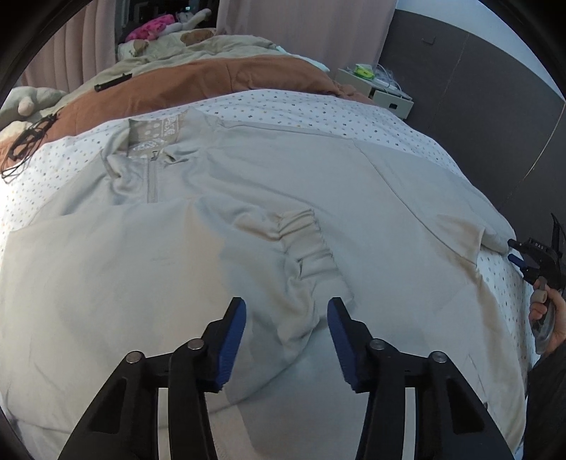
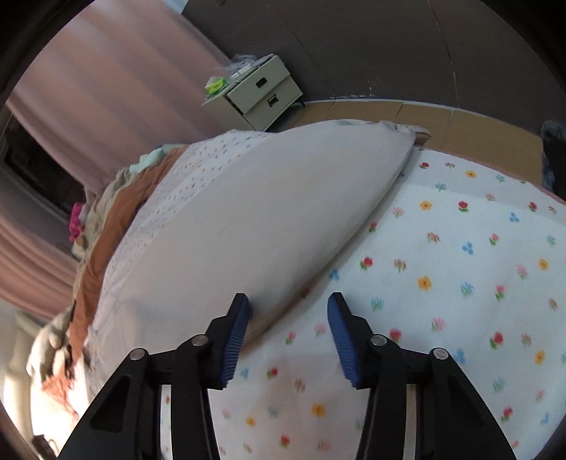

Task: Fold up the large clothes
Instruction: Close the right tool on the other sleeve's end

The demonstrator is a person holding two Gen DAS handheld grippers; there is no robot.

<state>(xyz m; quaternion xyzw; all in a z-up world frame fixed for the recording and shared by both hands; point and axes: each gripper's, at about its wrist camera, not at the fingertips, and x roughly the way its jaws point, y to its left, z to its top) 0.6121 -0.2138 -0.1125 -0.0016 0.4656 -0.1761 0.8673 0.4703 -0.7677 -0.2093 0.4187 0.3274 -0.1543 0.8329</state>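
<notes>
The beige jacket (image 1: 247, 212) lies spread across the bed (image 2: 460, 247). The left gripper (image 1: 286, 311) hovers with jaws apart over its folded-in cuff (image 1: 311, 244). The right gripper (image 2: 288, 308), also apart, straddles the jacket's side edge.

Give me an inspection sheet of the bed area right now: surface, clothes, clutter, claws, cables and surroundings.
Surface: bed with dotted cover; flowered sheet at the side.
Job's things: beige zip top spread flat, cuff folded across its front.
Clutter: soft toys, brown blanket.
Claws: left claw open above the cuff; right claw open at the top's edge.
Cables: black cord by the blanket.
Surroundings: bedside drawers, curtains.
</notes>
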